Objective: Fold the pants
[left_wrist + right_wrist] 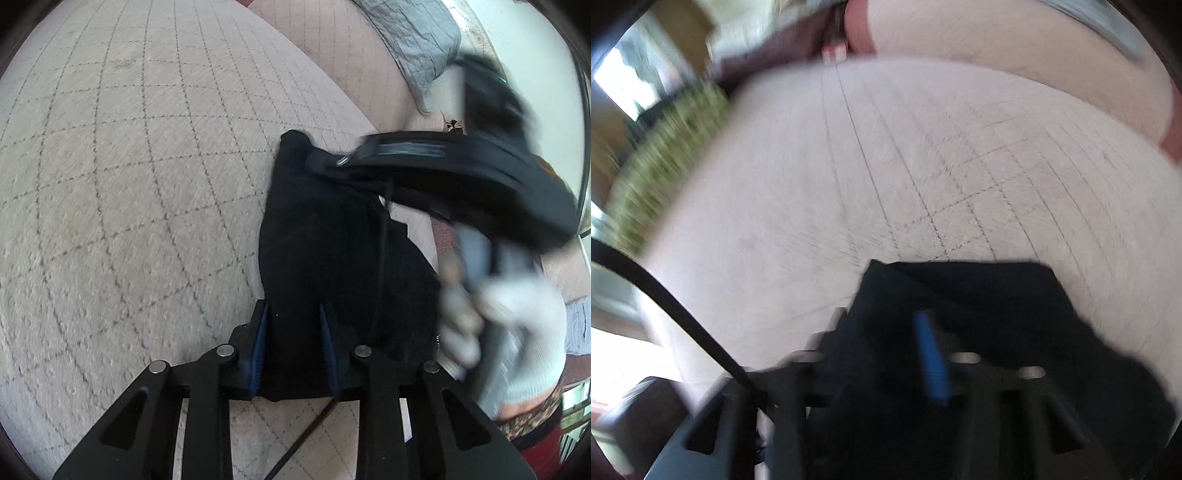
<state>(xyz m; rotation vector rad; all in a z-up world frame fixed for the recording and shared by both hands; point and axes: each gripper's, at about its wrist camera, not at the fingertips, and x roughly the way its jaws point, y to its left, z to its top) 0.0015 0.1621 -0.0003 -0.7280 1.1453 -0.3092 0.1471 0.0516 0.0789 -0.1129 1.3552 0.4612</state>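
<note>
The black pants (332,243) hang bunched between my two grippers over a beige quilted cushion. My left gripper (293,314) is shut on the pants, cloth filling the gap between its blue pads (258,347). My right gripper (332,162) shows in the left wrist view at the right, blurred, gripping the far corner of the pants, held by a white-gloved hand (513,332). In the right wrist view the pants (960,302) cover my right gripper (886,321); one blue pad (932,362) shows, the other is hidden by cloth. That view is motion-blurred.
The beige quilted sofa cushion (129,184) spreads left and ahead. A grey quilted pillow (417,44) lies at the back right. A black cable (683,317) crosses the lower left of the right wrist view. A green patterned surface (665,140) is beyond the cushion edge.
</note>
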